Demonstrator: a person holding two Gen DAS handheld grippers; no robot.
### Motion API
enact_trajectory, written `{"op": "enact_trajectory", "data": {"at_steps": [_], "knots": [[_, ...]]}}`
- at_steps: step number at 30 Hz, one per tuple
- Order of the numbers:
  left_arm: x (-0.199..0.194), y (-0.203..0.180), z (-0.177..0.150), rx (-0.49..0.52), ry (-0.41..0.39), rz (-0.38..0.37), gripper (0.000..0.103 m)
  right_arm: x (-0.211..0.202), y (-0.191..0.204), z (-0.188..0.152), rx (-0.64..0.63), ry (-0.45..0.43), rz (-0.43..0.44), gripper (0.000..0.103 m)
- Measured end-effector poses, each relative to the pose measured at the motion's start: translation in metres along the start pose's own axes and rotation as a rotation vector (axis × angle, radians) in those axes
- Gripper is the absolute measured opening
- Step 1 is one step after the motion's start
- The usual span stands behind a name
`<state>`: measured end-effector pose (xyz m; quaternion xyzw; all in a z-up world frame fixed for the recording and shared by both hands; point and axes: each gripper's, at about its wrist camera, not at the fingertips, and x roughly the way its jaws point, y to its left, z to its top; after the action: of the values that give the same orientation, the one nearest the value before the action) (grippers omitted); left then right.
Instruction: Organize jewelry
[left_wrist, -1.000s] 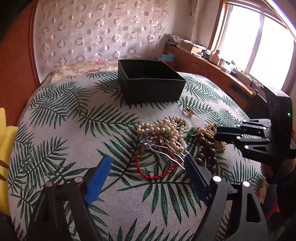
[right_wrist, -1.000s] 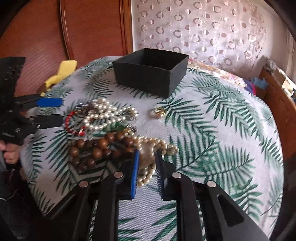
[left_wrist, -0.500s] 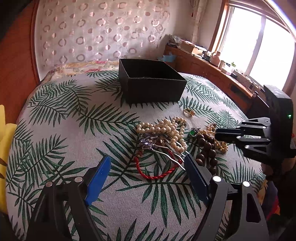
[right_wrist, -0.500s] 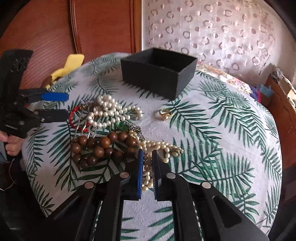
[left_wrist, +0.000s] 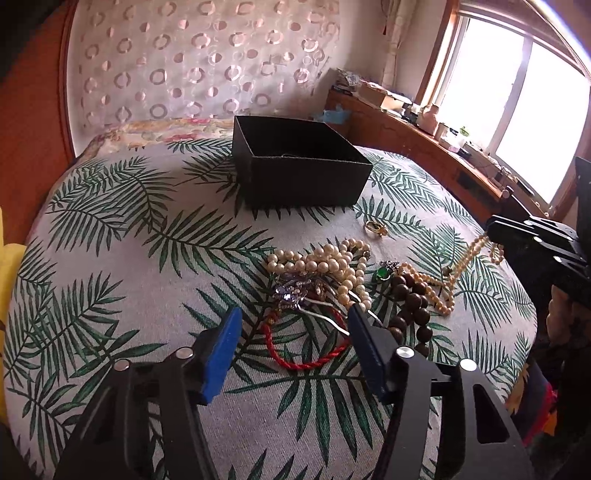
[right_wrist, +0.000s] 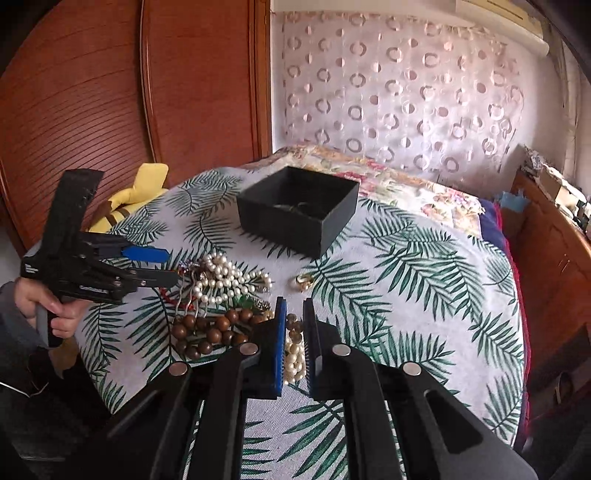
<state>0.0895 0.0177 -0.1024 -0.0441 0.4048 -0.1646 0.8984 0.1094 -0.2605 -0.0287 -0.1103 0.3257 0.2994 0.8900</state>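
1. Lifted since a moment ago, my right gripper (right_wrist: 293, 332) is clamped on the cream bead necklace (right_wrist: 293, 354), its strand trailing up from the pile
2. Left gripper (left_wrist: 291, 336) is closing, empty, over the red cord bracelet (left_wrist: 306, 347)
3. Beyond the pile, the black box (right_wrist: 299, 210) waits; that's where I judge the necklace goes

Palm-leaf cloth (left_wrist: 110, 229) over table – yellow plush (right_wrist: 140, 188) at edge; circle-patterned curtain (right_wrist: 406, 85) behind, wooden sideboard (left_wrist: 413, 147) under window (left_wrist: 517, 92).
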Motion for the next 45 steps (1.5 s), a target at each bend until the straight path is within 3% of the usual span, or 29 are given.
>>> {"op": "enact_trajectory", "data": {"at_steps": [10, 16, 23, 26, 28, 31, 32, 33, 45], "knots": [[0.009, -0.004, 0.030, 0.045, -0.002, 0.019, 0.052, -0.006, 0.003, 0.000, -0.006, -0.014, -0.002, 0.010], [0.018, -0.026, 0.042, 0.155, 0.026, -0.001, 0.049, -0.008, 0.003, 0.000, -0.004, -0.019, 0.000, 0.010], [0.047, -0.050, 0.043, 0.322, 0.142, 0.045, 0.049, -0.007, 0.000, -0.001, 0.012, -0.021, 0.006, 0.010], [0.052, -0.052, 0.045, 0.346, 0.154, 0.066, 0.034, -0.006, 0.001, -0.002, 0.012, -0.019, 0.008, 0.010], [0.050, -0.051, 0.046, 0.349, 0.149, 0.049, 0.019, -0.006, 0.001, -0.003, 0.013, -0.019, 0.010, 0.010], [0.044, -0.049, 0.049, 0.345, 0.134, 0.029, 0.012, -0.007, 0.001, -0.004, 0.013, -0.019, 0.010, 0.010], [0.040, -0.047, 0.051, 0.334, 0.125, 0.016, 0.002, -0.007, 0.001, -0.004, 0.012, -0.020, 0.010, 0.010], [0.037, -0.045, 0.052, 0.328, 0.120, 0.009, 0.000, -0.007, 0.001, -0.003, 0.012, -0.022, 0.010, 0.010], [0.016, -0.038, 0.066, 0.311, 0.083, 0.006, 0.000, -0.011, 0.003, 0.002, 0.001, -0.036, 0.010, 0.010]]}}
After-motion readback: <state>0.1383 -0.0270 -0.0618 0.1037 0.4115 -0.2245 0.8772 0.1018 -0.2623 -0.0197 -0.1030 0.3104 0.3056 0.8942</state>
